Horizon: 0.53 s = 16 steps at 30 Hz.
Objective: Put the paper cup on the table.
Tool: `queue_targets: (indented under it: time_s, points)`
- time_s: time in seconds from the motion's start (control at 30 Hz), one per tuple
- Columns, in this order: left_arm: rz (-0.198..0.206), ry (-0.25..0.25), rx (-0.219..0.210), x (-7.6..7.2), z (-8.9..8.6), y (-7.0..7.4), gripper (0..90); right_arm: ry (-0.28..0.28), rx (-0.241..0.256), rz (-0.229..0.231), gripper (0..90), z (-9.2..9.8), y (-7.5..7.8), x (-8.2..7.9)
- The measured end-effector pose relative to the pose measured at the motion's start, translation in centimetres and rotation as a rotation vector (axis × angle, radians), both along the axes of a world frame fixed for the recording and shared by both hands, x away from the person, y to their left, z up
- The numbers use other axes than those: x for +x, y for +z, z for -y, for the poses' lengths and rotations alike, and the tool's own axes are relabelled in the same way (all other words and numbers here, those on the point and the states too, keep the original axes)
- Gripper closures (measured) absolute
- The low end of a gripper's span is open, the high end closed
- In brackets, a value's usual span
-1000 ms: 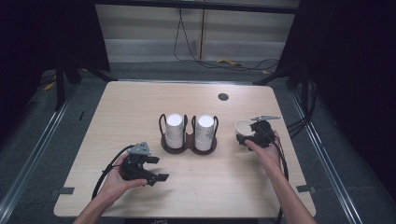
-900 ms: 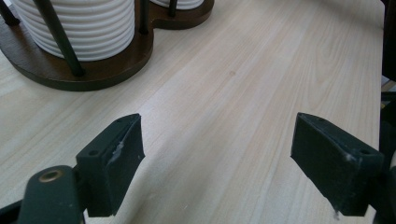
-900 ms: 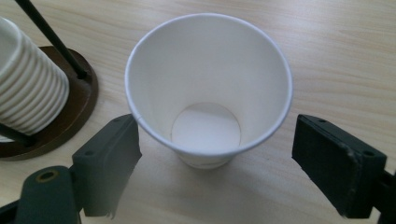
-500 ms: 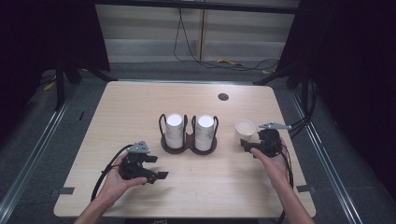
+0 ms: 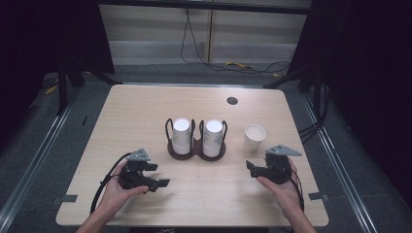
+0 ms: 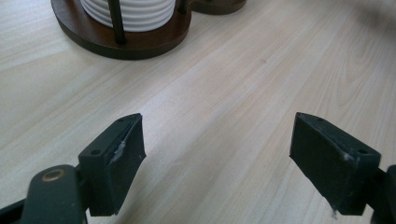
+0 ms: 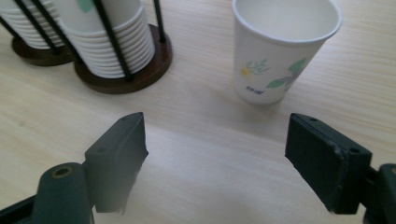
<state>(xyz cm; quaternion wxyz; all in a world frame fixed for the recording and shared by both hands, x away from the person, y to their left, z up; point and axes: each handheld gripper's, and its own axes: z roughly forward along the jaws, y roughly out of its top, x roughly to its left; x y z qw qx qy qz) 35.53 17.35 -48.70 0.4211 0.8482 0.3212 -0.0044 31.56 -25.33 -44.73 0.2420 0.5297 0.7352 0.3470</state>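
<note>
One white paper cup with green leaves and a small yellow flower printed on it stands upright on the pale wooden tabletop. It is open at the top, and nothing touches it. It sits just to the right of the dark brown wooden cup holder with thin black wire posts. That holder has two round spots, and each spot has a stack of white ribbed paper cups in it.

Your right hand-held gripper is near the lone cup, a little closer to you, with bare tabletop in between. Its two black jaws are wide apart and hold nothing. In the right gripper view the cup stands past the jaws, nearer the jaw on the right side of that view.

Your left hand-held gripper is well away from the lone cup, on the other side of the holder and closer to you. Its jaws are wide apart too, with only tabletop between them. In the left gripper view the brown base of the holder is up ahead of it.

A small dark round hole sits in the tabletop farther back.
</note>
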Motion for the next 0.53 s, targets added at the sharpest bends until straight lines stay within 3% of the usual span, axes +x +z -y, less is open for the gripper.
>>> queue_targets:
  time_s: [0.1,0.23,0.3,0.37,0.53]
  points:
    - [-0.001,-0.009,-0.001,-0.2,-0.2,0.0,17.8,0.027,0.003,-0.005,20.6,-0.9,-0.7,-1.1]
    - [0.019,0.017,-0.021,-0.5,-0.5,0.0,19.1,0.063,0.013,-0.018,20.5,-2.0,-1.9,-2.1]
    - [0.046,0.042,-0.035,-0.6,-0.8,-0.1,19.0,0.063,0.012,-0.012,20.4,-2.1,-1.9,-2.2]
    - [0.042,0.06,-0.041,-0.6,-0.9,-0.3,18.4,0.069,0.018,-0.016,20.3,-2.3,-1.9,-2.3]
    - [0.038,0.05,-0.041,-0.7,-0.8,-0.7,17.7,0.075,0.024,-0.012,19.5,-2.5,-2.2,-2.5]
